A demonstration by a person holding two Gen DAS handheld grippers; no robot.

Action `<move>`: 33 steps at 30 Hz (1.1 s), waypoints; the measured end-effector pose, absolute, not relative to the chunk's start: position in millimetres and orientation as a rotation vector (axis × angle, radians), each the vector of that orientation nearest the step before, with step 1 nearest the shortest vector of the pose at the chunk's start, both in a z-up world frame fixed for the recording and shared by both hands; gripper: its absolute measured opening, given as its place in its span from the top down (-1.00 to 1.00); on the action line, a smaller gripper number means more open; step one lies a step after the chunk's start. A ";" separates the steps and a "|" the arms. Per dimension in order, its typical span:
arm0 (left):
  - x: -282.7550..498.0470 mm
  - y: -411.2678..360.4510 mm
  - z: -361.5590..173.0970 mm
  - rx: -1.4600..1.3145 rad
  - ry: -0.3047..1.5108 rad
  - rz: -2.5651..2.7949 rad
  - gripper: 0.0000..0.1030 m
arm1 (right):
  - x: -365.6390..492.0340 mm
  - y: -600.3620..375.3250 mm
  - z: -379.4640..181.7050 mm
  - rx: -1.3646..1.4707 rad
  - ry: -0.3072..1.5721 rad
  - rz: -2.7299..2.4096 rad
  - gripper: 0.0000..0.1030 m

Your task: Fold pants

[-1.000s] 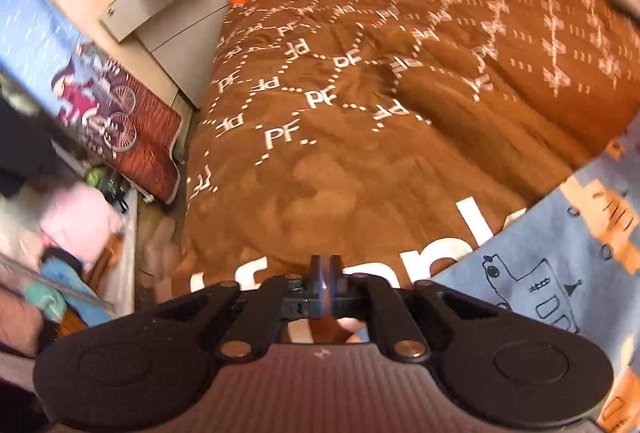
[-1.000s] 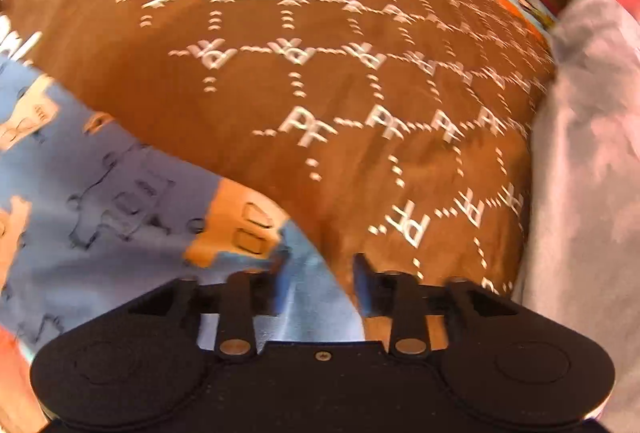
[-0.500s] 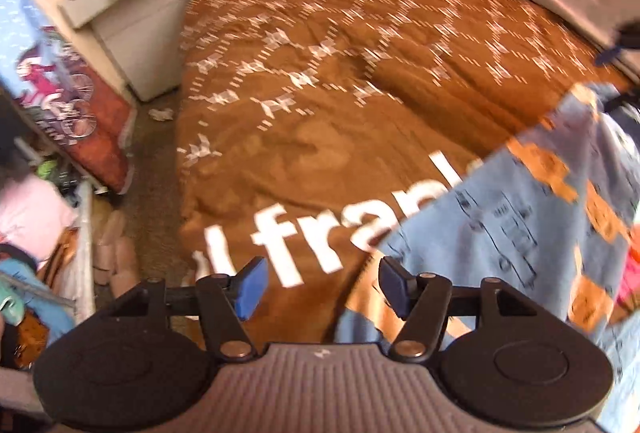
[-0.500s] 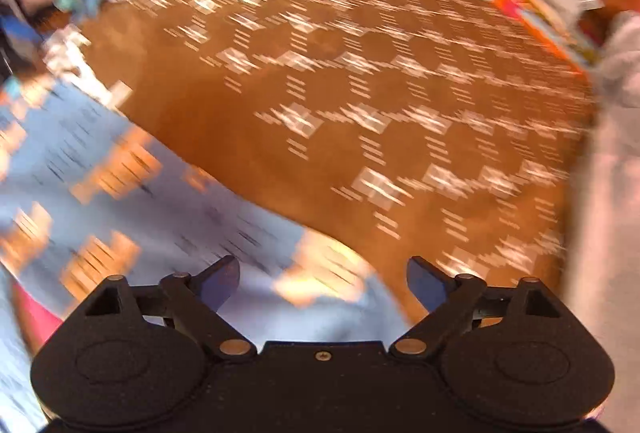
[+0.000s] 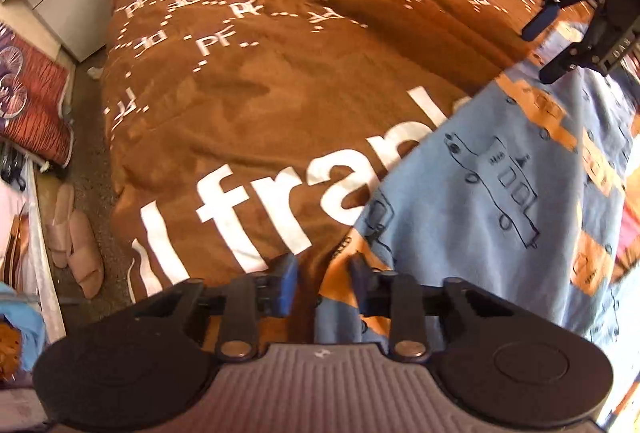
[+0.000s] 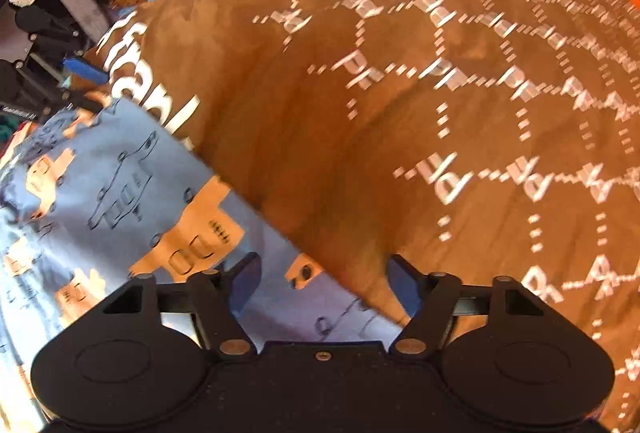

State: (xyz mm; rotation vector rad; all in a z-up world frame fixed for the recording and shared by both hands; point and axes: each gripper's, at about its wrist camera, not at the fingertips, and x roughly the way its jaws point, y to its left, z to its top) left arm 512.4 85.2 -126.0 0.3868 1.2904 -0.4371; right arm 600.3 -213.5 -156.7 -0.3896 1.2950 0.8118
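Black left gripper (image 5: 322, 283), blue pads (ribbed grey housing).

Left gripper (image 5: 322, 283): lower centre of the left wrist view, pointing steeply down. Jaws are closing, with a narrow gap between the blue pads; cloth lies in the gap, no pad pressure visible.

Right gripper (image 6: 324, 283): lower centre of the right wrist view, pointing steeply down. Jaws stand wide and are closing; the cloth edge lies between them, pads clear of it.
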 end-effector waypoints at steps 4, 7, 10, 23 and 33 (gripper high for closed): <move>506.8 73.7 -122.4 0.455 1.264 -0.483 0.94 | 589.5 -204.6 -158.2 -0.431 1.303 0.861 -0.15; 505.5 71.9 -121.9 0.467 1.248 -0.464 0.98 | 579.8 -203.1 -157.5 -0.476 1.269 0.839 0.34; 499.1 71.0 -117.1 0.485 1.216 -0.441 0.99 | 571.9 -205.8 -153.8 -0.480 1.246 0.813 0.82; 474.3 68.4 -81.6 0.496 1.058 -0.362 1.00 | 510.1 -216.5 -110.5 -0.462 0.997 0.654 0.98; 414.9 62.5 -35.8 0.515 0.918 -0.344 1.00 | 427.9 -228.1 -73.3 -0.430 0.863 0.551 0.98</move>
